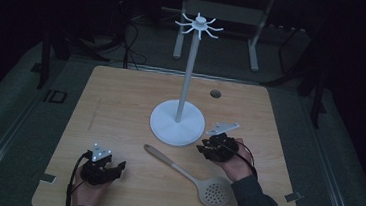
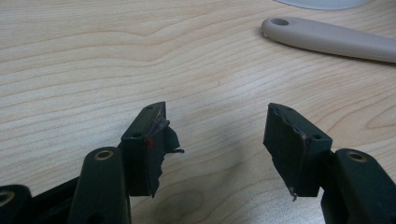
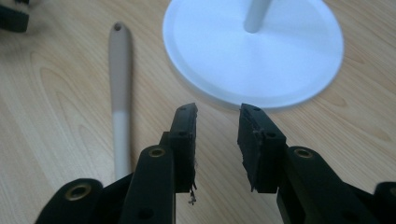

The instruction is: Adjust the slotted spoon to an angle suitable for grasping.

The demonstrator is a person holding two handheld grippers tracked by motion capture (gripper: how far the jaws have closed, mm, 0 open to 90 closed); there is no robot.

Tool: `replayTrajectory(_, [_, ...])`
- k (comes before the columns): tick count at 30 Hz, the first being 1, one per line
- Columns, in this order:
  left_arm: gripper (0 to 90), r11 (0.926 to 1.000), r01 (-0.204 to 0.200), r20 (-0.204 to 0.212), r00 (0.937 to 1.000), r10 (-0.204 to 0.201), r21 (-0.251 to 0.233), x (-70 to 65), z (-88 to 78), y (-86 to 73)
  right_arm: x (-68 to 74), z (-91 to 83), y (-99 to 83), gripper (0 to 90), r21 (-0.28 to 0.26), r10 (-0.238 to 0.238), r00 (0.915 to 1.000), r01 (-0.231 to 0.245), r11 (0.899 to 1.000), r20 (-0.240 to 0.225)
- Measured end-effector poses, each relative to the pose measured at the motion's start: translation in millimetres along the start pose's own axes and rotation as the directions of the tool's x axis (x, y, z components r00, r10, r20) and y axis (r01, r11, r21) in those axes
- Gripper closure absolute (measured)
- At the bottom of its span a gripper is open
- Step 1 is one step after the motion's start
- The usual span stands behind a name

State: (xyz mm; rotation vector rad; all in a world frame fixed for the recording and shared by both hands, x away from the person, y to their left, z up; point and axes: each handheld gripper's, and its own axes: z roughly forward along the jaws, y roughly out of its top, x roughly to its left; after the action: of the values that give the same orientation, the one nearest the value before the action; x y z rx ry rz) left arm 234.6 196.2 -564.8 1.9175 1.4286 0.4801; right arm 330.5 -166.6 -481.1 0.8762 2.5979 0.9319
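Pale wood grain covers the table [image 1: 121,102], a single rounded-corner top with one small dark hole [image 1: 215,94] near its far edge. The room around it is dim: grey floor, dark cables trailing at the back left, and the pale legs of one frame [image 1: 218,16] standing behind the table.

One white stand [image 1: 177,122] sits right of the table's middle, a round flat base with a thin upright pole and a ring of short hooks at the top. One beige skimmer [image 1: 189,176] lies flat in front of it, handle pointing toward the far left, perforated head near the front edge on the right.

There are two grippers, each held in a hand. The left gripper [image 2: 217,140] hovers low at the front left, its jaws spread wide with bare wood between them; the skimmer's handle end lies ahead to its right. The right gripper [image 3: 217,135] sits just right of the stand's base, jaws parted by a narrower gap and holding nothing, the base just ahead of them.
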Motion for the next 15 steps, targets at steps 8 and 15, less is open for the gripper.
replayTrajectory(8, [40.1, 1.0, 0.001, -0.001, 1.0, -0.001, -0.003, 0.4, -0.2, 0.0, 13.8, 13.4, 19.2, 65.1, 0.07, -0.047, 0.9978, 0.05, 0.996, -0.046])
replayTrajectory(15, [40.1, 1.0, 0.002, -0.002, 1.0, -0.002, -0.002, 0.9, -0.3, 0.1, 24.6, 30.0, 28.0, 63.9, 0.144, -0.076, 0.9935, 0.088, 0.986, -0.084])
